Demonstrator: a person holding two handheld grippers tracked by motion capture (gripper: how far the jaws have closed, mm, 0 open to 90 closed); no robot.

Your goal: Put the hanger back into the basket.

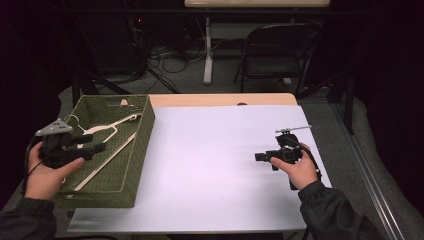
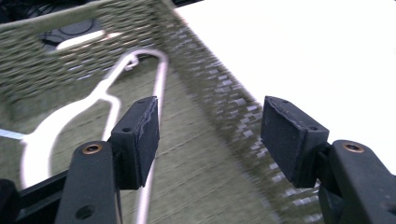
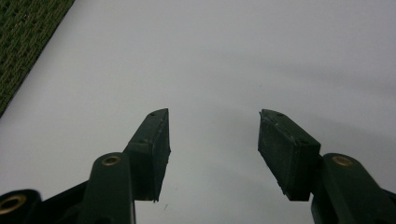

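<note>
A white plastic clothes hanger (image 1: 102, 137) lies inside the green woven basket (image 1: 142, 130); the left gripper (image 1: 95, 148) hovers over it, the right gripper (image 1: 260, 157) over the white tabletop (image 1: 210, 165)

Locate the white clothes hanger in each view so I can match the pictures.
High view: the white hanger lies inside the green woven basket at left, hook toward the far end.
Left gripper view: left of centre, on the basket floor.
Right gripper view: not in it.
Shared landmark: the basket, a green corner at upper left in the right gripper view.
</note>
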